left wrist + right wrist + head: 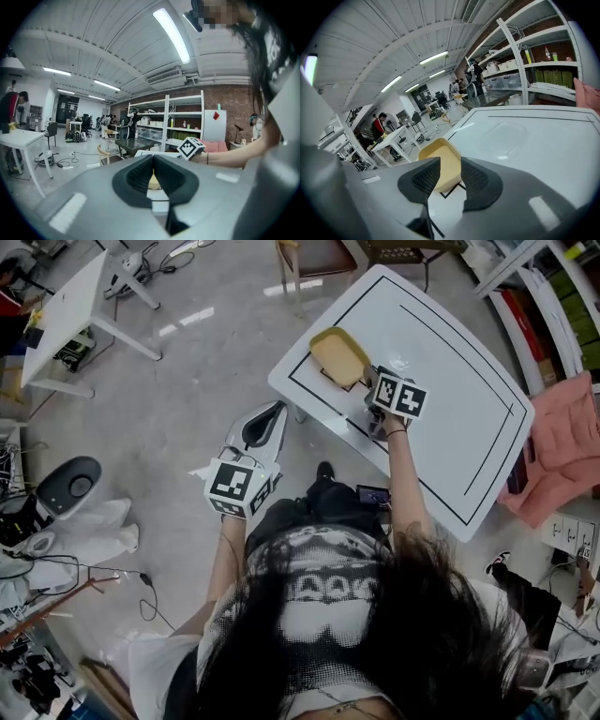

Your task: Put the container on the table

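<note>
A shallow yellow container [338, 354] rests on the white table [450, 381], at the corner nearest me, over the black line drawn there. My right gripper [369, 382] hovers just behind it, with its marker cube over the table. In the right gripper view the jaws [450, 174] stand open and the container [444, 161] lies beyond them, not pressed by either pad. My left gripper [265, 423] hangs off the table over the floor. In its own view the left gripper [153, 159] is shut on nothing, and a sliver of the container [153, 180] shows past it.
A pink cloth [562, 446] lies off the table's right side. A wooden chair [314, 259] stands behind the table, and shelving [534, 70] beyond. A second white table [75, 306] is far left. A grey device [70, 486] and cables sit on the floor at left.
</note>
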`<state>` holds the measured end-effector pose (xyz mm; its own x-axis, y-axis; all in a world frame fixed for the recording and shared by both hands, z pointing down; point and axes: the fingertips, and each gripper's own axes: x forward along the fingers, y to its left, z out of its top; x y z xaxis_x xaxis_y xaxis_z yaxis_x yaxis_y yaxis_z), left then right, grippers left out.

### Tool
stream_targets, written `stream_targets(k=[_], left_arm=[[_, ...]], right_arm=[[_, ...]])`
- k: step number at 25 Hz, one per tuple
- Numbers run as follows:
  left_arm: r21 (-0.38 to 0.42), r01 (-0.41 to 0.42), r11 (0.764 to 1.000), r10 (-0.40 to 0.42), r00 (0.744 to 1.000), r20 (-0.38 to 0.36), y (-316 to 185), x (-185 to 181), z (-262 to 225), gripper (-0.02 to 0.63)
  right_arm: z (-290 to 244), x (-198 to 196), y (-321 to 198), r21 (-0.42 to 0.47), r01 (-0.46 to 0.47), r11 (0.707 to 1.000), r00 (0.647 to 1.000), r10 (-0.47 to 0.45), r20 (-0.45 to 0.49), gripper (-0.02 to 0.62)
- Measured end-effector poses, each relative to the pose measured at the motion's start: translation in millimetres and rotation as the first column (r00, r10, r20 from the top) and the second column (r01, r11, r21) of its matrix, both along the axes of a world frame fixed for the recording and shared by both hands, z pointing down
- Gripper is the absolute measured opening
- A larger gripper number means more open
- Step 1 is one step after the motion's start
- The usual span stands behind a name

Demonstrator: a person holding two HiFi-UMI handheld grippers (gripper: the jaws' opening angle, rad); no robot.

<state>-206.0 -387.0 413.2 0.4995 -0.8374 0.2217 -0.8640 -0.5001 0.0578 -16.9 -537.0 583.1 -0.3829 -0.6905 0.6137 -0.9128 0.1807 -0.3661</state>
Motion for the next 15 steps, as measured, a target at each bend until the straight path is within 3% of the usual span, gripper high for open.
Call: stream_targets(k=[6, 15], left_arm=[[0.017, -0.033, 0.999, 0.033, 0.999, -0.013, 27, 13, -3, 0.0], [0.025, -0.117, 0.993, 0.118, 0.992, -0.035, 73, 26, -9, 0.0]], right_arm=[[-52, -7, 57, 0.124, 0.091, 0.988, 0.993, -0.1, 0.067, 0.127], [-105, -15, 144, 0.237, 0.104, 0.966, 0.987, -0.13, 0.096, 0.098]])
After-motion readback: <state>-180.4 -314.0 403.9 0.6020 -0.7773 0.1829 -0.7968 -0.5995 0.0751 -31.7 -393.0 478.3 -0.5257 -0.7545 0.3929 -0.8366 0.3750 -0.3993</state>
